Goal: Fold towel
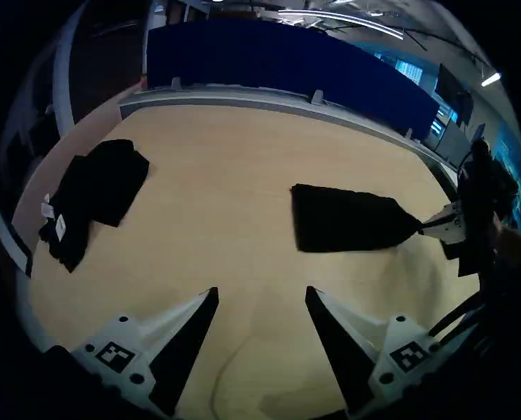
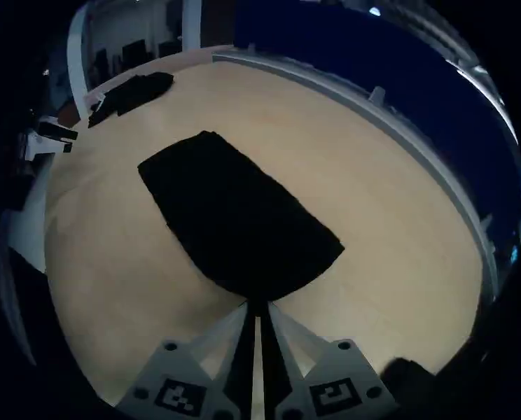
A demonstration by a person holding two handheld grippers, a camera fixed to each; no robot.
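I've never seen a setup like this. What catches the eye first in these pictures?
A dark towel lies spread on the pale wooden table, its near edge pinched between the shut fingers of the right gripper. In the left gripper view, the left gripper hangs open over bare wood, and a heap of dark cloth sits toward the table's left edge.

The towel is plain black; the table is pale tan. The partition is deep blue, the cloth pile black
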